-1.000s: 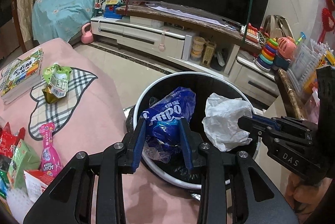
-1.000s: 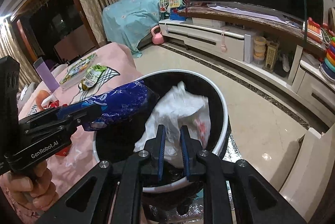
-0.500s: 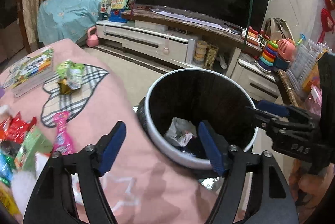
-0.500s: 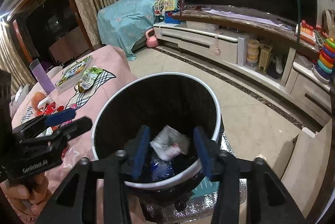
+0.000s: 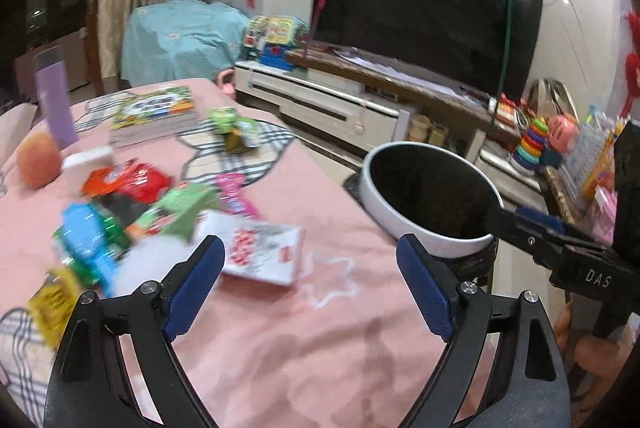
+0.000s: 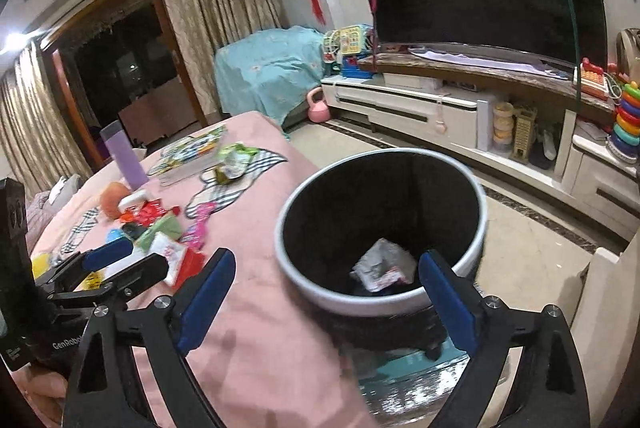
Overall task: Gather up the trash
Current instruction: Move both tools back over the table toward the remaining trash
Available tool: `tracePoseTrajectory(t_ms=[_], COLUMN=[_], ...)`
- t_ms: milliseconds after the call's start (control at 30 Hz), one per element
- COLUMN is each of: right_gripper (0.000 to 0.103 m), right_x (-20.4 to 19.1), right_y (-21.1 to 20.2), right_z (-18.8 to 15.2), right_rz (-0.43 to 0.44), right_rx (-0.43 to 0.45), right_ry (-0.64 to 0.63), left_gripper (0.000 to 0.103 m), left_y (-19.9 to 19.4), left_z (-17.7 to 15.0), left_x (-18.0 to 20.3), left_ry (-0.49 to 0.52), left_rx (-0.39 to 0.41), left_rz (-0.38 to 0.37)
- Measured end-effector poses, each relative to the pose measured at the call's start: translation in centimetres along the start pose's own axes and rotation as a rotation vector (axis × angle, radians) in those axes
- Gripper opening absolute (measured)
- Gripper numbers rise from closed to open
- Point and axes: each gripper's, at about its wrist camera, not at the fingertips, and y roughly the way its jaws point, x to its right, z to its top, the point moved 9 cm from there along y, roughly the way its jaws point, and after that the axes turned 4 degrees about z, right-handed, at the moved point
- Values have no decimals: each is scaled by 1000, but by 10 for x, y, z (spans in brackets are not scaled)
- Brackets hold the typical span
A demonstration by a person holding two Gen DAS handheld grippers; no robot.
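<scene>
Both claws are spreading their blue pads wide, and neither has anything between them. The left claw (image 5: 310,284) hangs over the pink-covered bench (image 5: 320,348), with the scattered wrappers (image 5: 132,216) and a white and red packet (image 5: 260,248) just ahead of it and to its left. The white-rimmed trash bin (image 6: 380,304) stands off the bench edge, ahead and right of that claw. The right claw (image 6: 324,292) hovers at the bin's near rim, and a crumpled white wrapper (image 6: 382,264) lies down inside the bin, just ahead between its open pads.
</scene>
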Motion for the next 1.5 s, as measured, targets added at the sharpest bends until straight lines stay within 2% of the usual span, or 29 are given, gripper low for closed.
tracePoseTrajectory(t_ms=[300,767,1200,1500], right_gripper=[96,96,96,95], right_x=[-63,-141,-178,-189], right_y=[13,29,52,69], right_z=[-29,-60,-76,-81], right_rz=[99,205,275,317], right_rx=[-50,-116,-178,-222], right_ry=[-23,-96,-118,-89], left_gripper=[90,90,90,90], left_y=[-36,-65,-64,-53], left_z=[-23,-61,-78,-84], left_x=[-65,-153,-193,-219], left_ry=[-87,-217,-252,-311], left_rx=[43,19,-27,-73], left_rz=[90,199,256,234])
